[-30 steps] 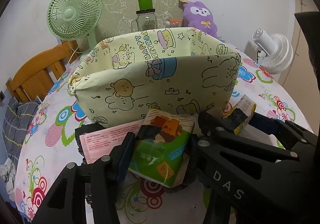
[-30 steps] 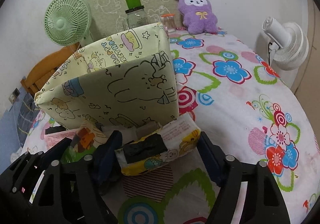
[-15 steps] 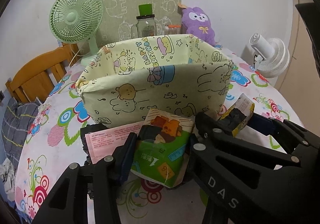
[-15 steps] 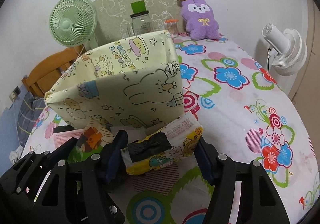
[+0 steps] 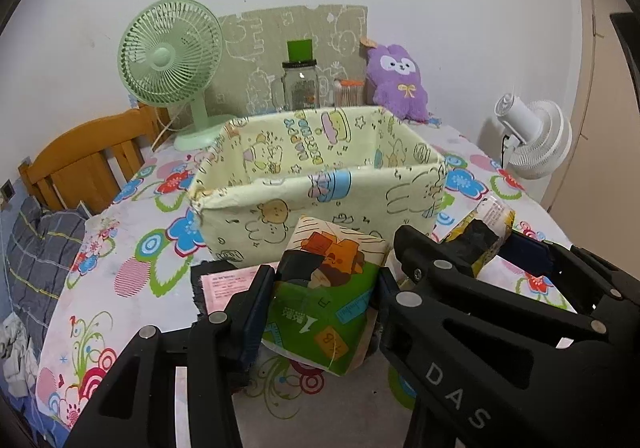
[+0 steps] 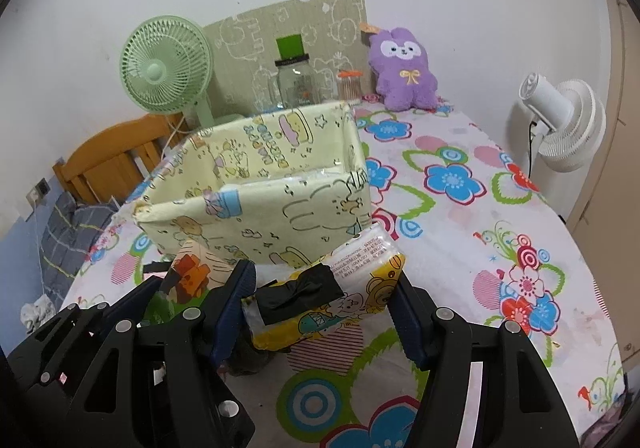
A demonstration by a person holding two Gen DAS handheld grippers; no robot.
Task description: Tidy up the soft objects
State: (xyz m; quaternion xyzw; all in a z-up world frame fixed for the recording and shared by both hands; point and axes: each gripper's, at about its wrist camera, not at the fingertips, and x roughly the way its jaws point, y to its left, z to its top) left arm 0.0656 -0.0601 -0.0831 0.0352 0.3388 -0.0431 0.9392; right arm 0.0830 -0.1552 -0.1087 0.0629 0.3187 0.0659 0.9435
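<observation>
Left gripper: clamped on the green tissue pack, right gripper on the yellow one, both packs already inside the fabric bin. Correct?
Not quite. The left gripper holds the green tissue pack and the right gripper the yellow tissue pack, but both wrist views show the packs in front of the fabric bin, not inside it.

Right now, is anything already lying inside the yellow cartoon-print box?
No: the left wrist view looks down into the yellow cartoon-print box and shows only its printed inner walls, no tissue pack inside.

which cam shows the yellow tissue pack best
The right wrist view: the yellow tissue pack sits centred between that gripper's pads, top and front visible. The left wrist view catches only one end of it, behind a black finger.
</observation>
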